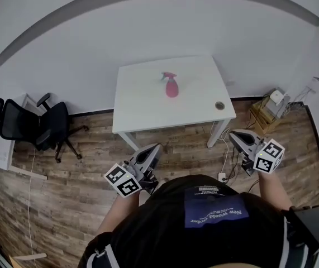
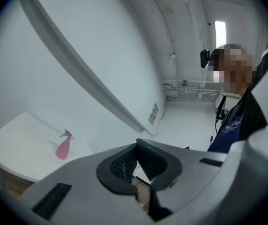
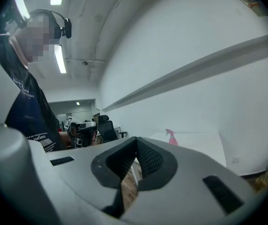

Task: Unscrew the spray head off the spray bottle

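Observation:
A pink spray bottle with a teal-and-pink spray head stands upright near the middle of a white table. Both grippers hang well short of the table, over the wooden floor, close to the person's body. My left gripper is shut and holds nothing. My right gripper is likewise shut and holds nothing. In the left gripper view the left gripper points past the bottle, which is far off at the left. In the right gripper view the right gripper has the bottle small and distant beyond it.
A small round object lies near the table's front right corner. A black office chair stands left of the table. Boxes and cables sit on the floor to the table's right. Wooden floor lies between me and the table.

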Tool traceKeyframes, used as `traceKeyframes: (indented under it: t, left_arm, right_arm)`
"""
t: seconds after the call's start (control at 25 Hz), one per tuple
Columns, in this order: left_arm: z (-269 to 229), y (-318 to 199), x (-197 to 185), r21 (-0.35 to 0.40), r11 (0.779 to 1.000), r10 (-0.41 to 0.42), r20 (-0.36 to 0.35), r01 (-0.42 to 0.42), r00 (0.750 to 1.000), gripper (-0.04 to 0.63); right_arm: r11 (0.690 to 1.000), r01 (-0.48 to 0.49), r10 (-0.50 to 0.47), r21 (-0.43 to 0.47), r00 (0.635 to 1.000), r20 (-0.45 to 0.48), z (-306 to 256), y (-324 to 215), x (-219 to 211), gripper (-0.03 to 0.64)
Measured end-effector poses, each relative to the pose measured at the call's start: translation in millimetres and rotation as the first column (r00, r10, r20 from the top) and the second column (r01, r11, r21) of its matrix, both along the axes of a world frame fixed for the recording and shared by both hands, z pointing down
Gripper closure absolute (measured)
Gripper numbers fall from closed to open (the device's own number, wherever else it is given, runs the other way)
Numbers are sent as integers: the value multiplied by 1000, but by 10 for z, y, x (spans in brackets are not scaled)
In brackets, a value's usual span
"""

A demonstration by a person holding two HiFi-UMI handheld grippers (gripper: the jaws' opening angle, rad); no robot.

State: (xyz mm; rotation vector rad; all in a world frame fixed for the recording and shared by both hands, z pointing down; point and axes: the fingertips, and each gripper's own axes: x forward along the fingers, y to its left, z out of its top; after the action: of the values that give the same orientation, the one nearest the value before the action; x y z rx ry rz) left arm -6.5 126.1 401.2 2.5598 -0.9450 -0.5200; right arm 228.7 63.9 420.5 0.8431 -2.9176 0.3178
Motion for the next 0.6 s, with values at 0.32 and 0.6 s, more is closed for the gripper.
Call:
traceKeyframes:
  t: [0.32, 0.6]
  left_arm:
    - [-128, -509, -1072, 39, 999, -11, 23, 11, 1000, 600]
    - [24, -814, -1672, -2, 998, -59, 66, 60, 996, 600]
  right_arm:
    - [998, -20, 21, 62, 1000, -17, -372, -530, -1021, 623]
    - [999, 11, -10, 34, 999, -44, -284, -841, -1597, 623]
